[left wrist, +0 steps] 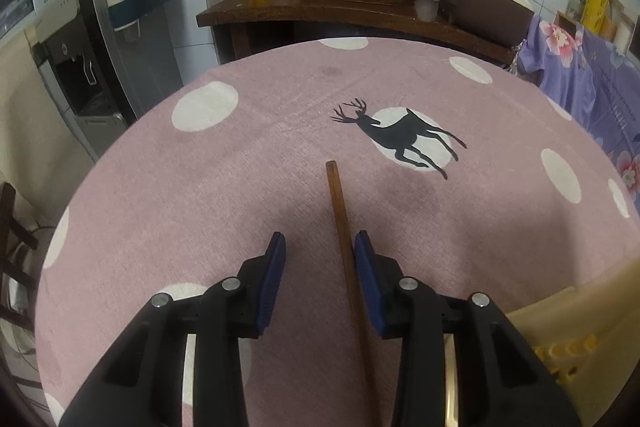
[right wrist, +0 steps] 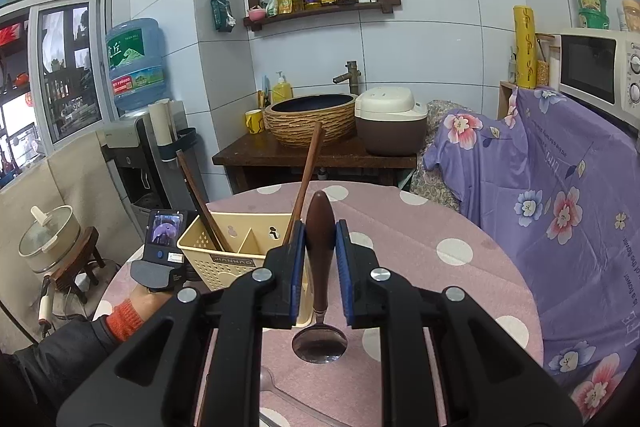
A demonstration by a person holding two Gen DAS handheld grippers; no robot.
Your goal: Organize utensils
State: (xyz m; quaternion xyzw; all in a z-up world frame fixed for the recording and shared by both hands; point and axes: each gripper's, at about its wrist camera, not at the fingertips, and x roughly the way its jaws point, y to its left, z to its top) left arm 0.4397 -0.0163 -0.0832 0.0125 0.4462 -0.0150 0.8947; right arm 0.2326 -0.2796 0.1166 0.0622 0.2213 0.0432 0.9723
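Observation:
In the left wrist view my left gripper [left wrist: 319, 247] is open low over the pink tablecloth. A brown wooden chopstick [left wrist: 340, 219] lies between its jaws, close to the right pad, not gripped. In the right wrist view my right gripper [right wrist: 320, 247] is shut on a spoon [right wrist: 320, 239] with a dark wooden handle. The handle points up and the metal bowl [right wrist: 319, 343] hangs below. Just behind stands a cream utensil caddy [right wrist: 224, 251] holding two wooden utensils [right wrist: 306, 179]. The caddy's edge shows in the left wrist view [left wrist: 568, 331].
The round table [right wrist: 460, 287] has a pink spotted cloth with a deer print [left wrist: 400, 135]. Behind it are a wooden stand with a basin [right wrist: 310, 121] and a rice cooker [right wrist: 390, 125]. A water dispenser [right wrist: 136, 147] stands left, a purple-draped unit [right wrist: 560, 207] right.

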